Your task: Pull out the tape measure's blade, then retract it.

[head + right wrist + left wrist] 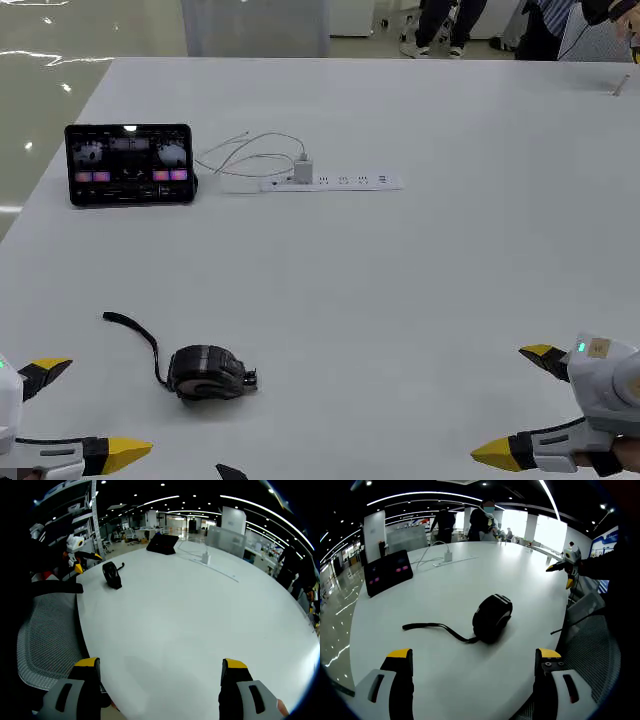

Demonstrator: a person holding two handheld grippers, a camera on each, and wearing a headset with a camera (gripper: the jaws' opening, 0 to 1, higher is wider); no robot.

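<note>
A black tape measure (pixel 207 373) with a black wrist strap (pixel 135 333) lies on the white table near its front left; its blade is fully inside. My left gripper (pixel 85 410) hovers open at the table's front left corner, just left of the tape measure (pixel 492 617), which lies ahead of its yellow-tipped fingers (pixel 400 655). My right gripper (pixel 518 402) is open at the front right, far from the tape measure (pixel 112 574), with nothing between its fingers. From the right gripper view the left gripper (pixel 86 562) shows beside the tape measure.
A black tablet (pixel 129 164) with a lit screen stands at the back left. A white power strip (pixel 335 181) with a charger and white cable (pixel 245 152) lies behind the middle. A mesh chair (pixel 47 640) sits at the table's front edge. People stand beyond the far edge.
</note>
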